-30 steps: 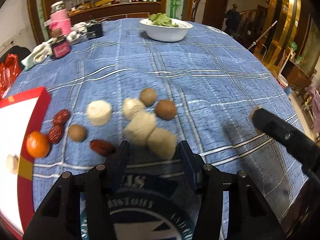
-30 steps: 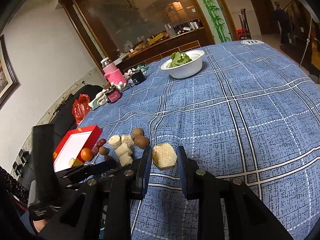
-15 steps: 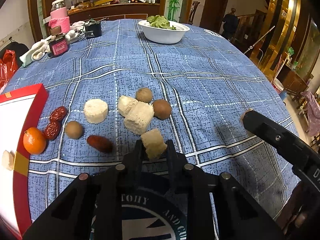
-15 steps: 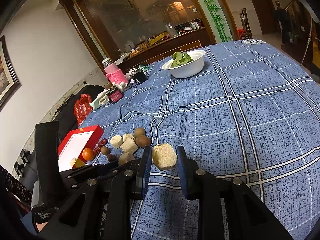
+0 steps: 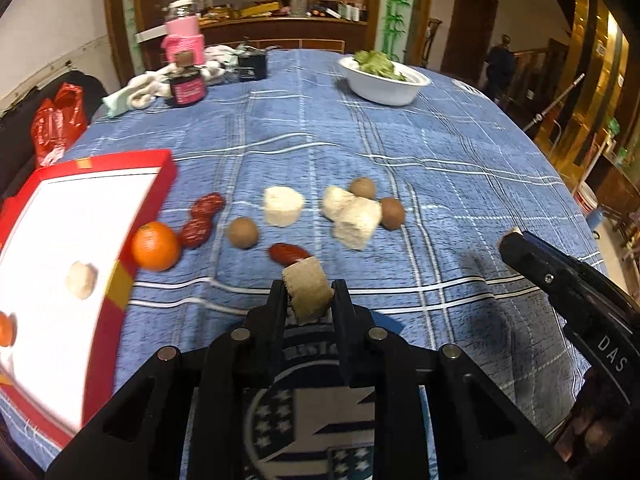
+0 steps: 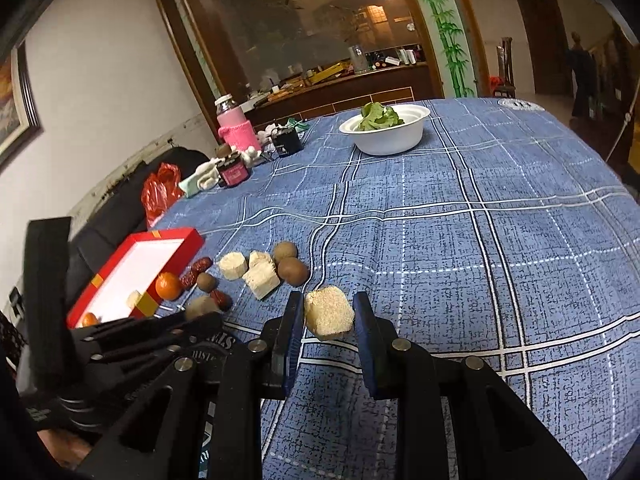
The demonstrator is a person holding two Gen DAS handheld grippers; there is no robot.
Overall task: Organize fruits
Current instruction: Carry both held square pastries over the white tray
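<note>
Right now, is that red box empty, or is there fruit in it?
Not empty. The red box lies open, with a pale chunk and something orange on its white floor. An orange sits outside, against its rim.

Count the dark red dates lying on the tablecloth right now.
3. Two dates touch end to end beside the red box: upper one, lower one. The third date lies alone just beyond the left gripper. Others may be hidden behind the grippers.

- I see a pale cut chunk [image 5: 307, 294] pinched in my left gripper [image 5: 308, 300], lifted off the cloth.
- Another pale chunk [image 6: 329, 312] sits clamped in my right gripper [image 6: 329, 320].
- An orange [image 5: 155, 246] touches the red tray's [image 5: 164, 168] edge.
- Red dates [image 5: 206, 216], brown round fruits [image 5: 242, 232] and pale chunks [image 5: 283, 205] lie scattered beside it.
</note>
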